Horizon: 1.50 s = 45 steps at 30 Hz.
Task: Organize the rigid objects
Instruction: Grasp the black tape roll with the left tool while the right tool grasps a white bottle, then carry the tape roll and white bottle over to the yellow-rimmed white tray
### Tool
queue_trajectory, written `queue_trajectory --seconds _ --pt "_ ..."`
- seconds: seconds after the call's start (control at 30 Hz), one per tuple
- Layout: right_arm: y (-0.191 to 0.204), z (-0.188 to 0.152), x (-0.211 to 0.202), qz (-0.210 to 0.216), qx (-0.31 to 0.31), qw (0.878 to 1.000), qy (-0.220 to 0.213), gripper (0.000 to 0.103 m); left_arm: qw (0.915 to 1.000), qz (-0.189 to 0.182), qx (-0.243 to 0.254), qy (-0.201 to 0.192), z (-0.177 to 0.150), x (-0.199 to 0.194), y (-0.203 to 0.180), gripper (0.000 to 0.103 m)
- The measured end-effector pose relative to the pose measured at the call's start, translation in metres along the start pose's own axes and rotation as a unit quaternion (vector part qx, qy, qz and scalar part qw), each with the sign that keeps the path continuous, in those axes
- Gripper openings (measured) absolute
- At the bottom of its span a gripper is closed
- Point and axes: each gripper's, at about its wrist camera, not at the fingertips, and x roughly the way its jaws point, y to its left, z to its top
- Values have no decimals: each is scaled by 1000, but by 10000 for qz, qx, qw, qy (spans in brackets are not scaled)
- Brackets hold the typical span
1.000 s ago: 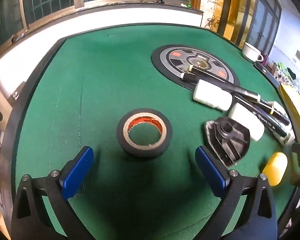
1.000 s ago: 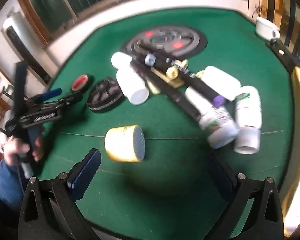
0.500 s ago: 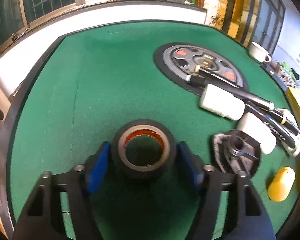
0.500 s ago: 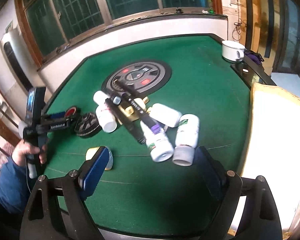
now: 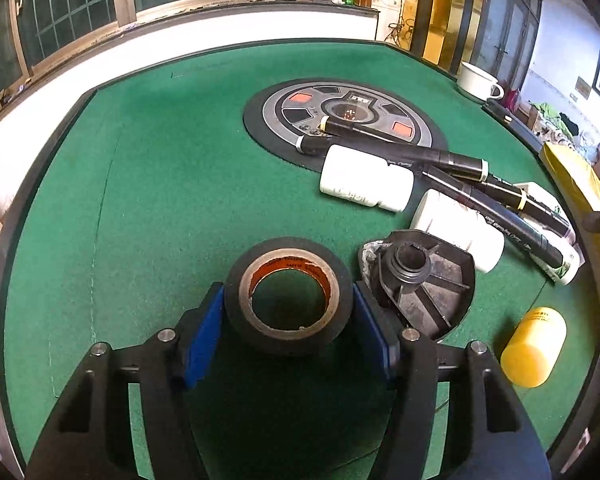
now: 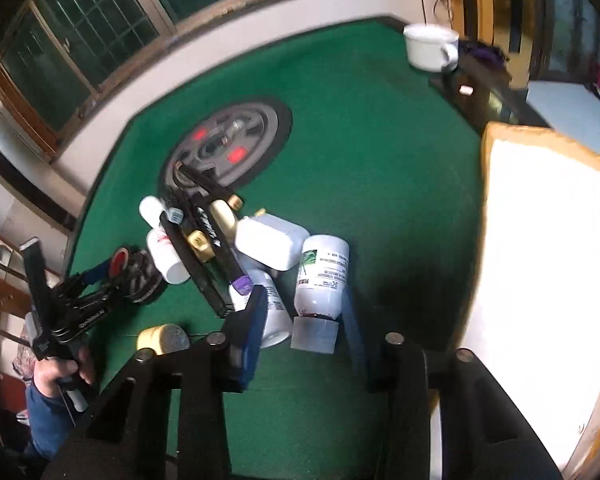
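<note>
Pinching a roll of black tape [image 5: 288, 294] from both sides, the left gripper [image 5: 288, 320] has its blue pads [image 5: 202, 334] pressed against the roll's outer wall, and the roll lies flat on the green felt table [image 5: 160, 184] with its orange-lined core facing up. Just to the right of the tape, nearly touching the gripper's right finger, sits a black ribbed plastic disc [image 5: 420, 280]. Beyond that lie two white bottles [image 5: 366, 178] on their sides, with several black markers [image 5: 460, 168] laid across them, reaching back onto a round grey-and-black mat [image 5: 300, 108] with red patches. A yellow bottle [image 5: 534, 346] lies on its side near the table's right edge, and a white mug [image 5: 478, 82] stands far back by the rim.

Over on the other side, the right gripper [image 6: 304, 316] has its jaws partly spread around a white bottle with a green label [image 6: 320, 276], whose clear cap [image 6: 314, 334] points toward the camera; the view is blurred, so I cannot tell whether the pads touch it. Another white bottle [image 6: 274, 312] lies beside it, touching the left pad. A pale tray with a tan rim [image 6: 540, 240] lies to the right.
</note>
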Motion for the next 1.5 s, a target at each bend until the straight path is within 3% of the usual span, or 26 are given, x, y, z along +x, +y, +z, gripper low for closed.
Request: queue_trajectory --seconds 0.47,0.63,0.7,0.8,0.87,1.0,1.13,1.23,1.33,1.5 --pt "-3 11 58 -310 -98 9988 371 33 10000 -31 38 10 -2 -1 2 61" --pt "-4 13 39 53 63 9991 -417 31 10000 44 67 29 -2 0 1 62" --pt "-4 20 19 106 113 9955 -932 31 9999 94 42 30 -2 1 0 61" --pt "5 22 -1 443 -38 9897 -1360 32 9998 179 -25 45 2 4 0 61" --pt "17 17 -6 826 -272 9881 -1265 32 9997 234 -100 49 4 6 0 61" --pt "30 -1 -18 1082 -741 9852 -1103 32 9996 262 -128 55 4 7 0 62" --pt "31 -17 -23 1256 -764 9782 -1468 32 9996 252 -141 46 3 5 0 61" --pt "27 -17 -23 1342 -376 9755 -1703 32 9996 241 -116 57 -5 -2 -4 61" --pt "20 -22 -34 1212 -256 9730 -1947 32 9996 265 47 28 -14 -11 -11 61" --pt "41 -10 -29 941 -522 9780 -1785 32 9997 137 -167 -78 -18 -20 -11 61"
